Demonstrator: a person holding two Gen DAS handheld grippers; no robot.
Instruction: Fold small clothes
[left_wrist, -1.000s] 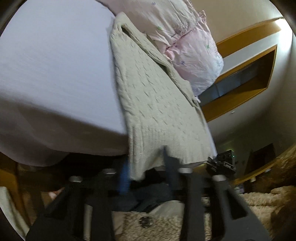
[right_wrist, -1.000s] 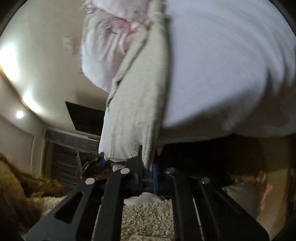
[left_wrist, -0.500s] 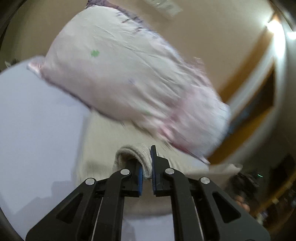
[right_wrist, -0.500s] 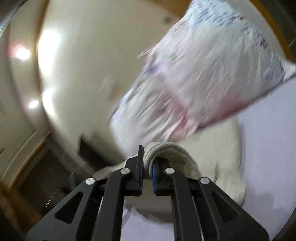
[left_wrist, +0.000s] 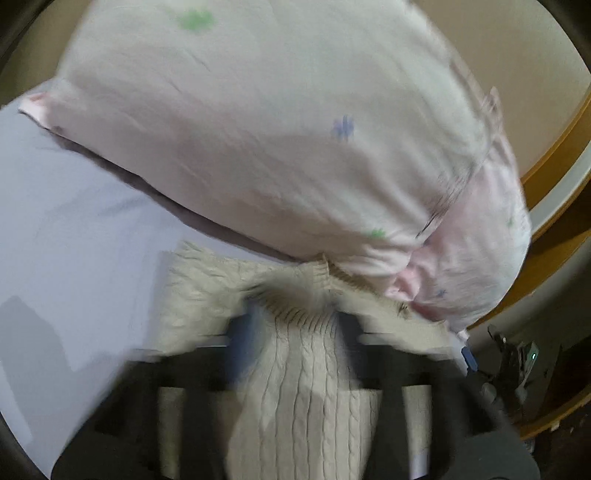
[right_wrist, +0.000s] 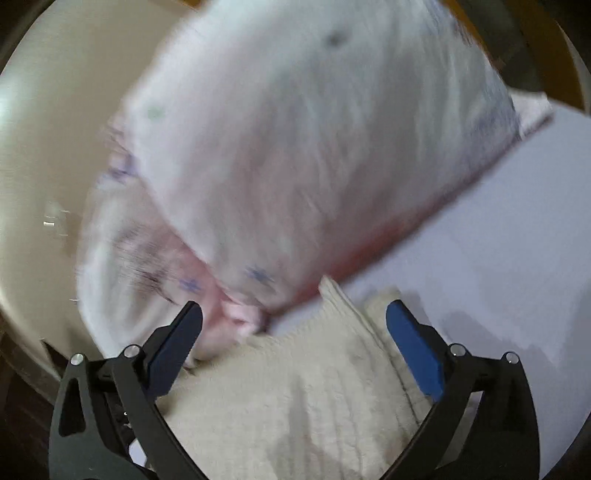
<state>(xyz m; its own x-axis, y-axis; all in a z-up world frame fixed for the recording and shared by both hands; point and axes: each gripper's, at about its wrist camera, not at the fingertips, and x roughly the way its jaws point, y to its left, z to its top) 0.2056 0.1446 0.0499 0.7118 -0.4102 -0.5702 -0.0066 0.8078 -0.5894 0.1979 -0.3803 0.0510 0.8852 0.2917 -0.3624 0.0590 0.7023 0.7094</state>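
1. Altogether, the two views show one cream cable-knit sweater (left_wrist: 295, 369), one pink pillow (left_wrist: 277, 129) sprinkled with small green and blue flower prints, one white bedsheet (left_wrist: 74, 240) and two grippers.
2. Folded on the bedsheet, the sweater lies with its ribbed edge just at the foot of the pillow, which leans over it from behind.
3. Seen from the left wrist, the left gripper (left_wrist: 295, 332) is smeared by motion blur; its dark fingers (left_wrist: 240, 339) stand apart on either side of a strip of knit, with fabric between them, and whether they touch it cannot be told.
4. Seen from the right wrist, the right gripper (right_wrist: 293, 325) is spread wide, its blue-padded fingers (right_wrist: 413, 347) well apart and pinching nothing; the sweater (right_wrist: 295, 398) lies below and between them, and the left-hand fingertip sits just beside the pillow (right_wrist: 295, 147).
5. Only the left wrist view takes in the wooden wall trim (left_wrist: 554, 155) at right, a dark device with a small green light (left_wrist: 528, 356) and the sweater's cable ribs in sharp detail.
6. Only the right wrist view shows the cream wall (right_wrist: 48, 166) at left and the bedsheet (right_wrist: 498, 240) stretching away at right.
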